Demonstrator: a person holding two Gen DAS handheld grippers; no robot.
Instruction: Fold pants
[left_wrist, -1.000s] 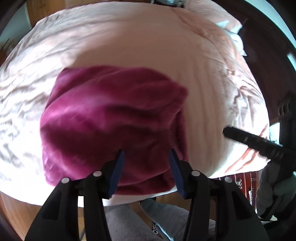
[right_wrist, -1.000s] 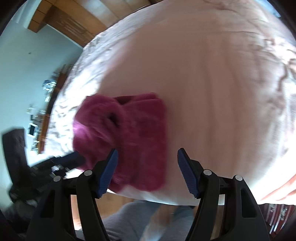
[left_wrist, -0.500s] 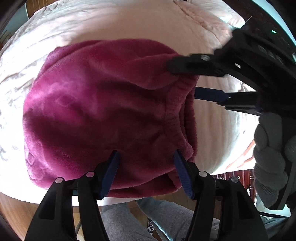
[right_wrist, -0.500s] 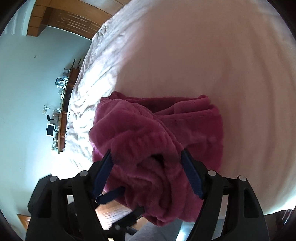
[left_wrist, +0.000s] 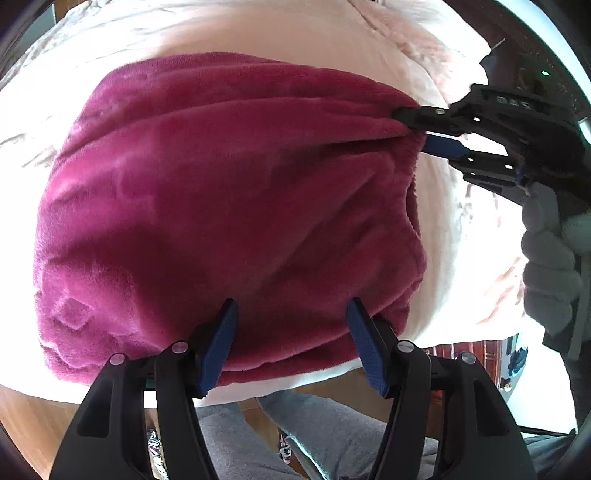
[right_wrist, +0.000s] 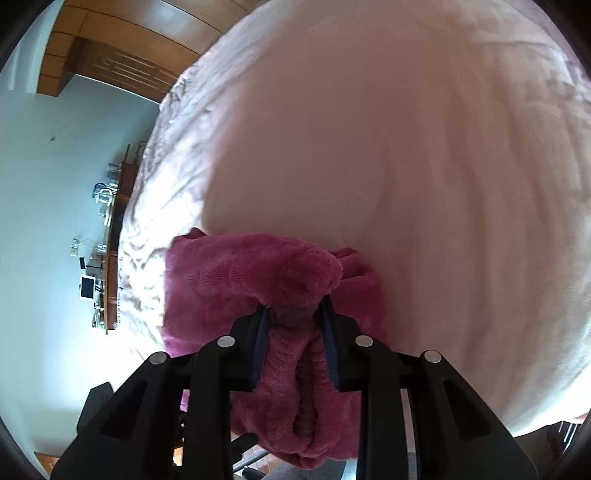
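Observation:
Magenta fleece pants (left_wrist: 221, 206) lie folded in a thick pile on the pink bed (left_wrist: 229, 33), near its front edge. My left gripper (left_wrist: 291, 332) is open, its blue pads just over the pile's near edge, holding nothing. My right gripper (right_wrist: 293, 323) is shut on the pants' ribbed waistband (right_wrist: 295, 354), bunched between its pads. In the left wrist view the right gripper (left_wrist: 417, 123) grips the pile's far right corner, held by a gloved hand (left_wrist: 550, 254).
The pink bedspread (right_wrist: 406, 147) spreads wide beyond the pants. The bed's front edge (left_wrist: 332, 376) is just below the pile, with the person's grey-clad legs (left_wrist: 332, 435) and wood floor under it. A wooden headboard (right_wrist: 110, 66) and a desk (right_wrist: 99, 280) stand along the wall.
Both grippers came in close to the pants. The right gripper moved onto the waistband corner and closed on it. The left gripper stayed open at the near edge.

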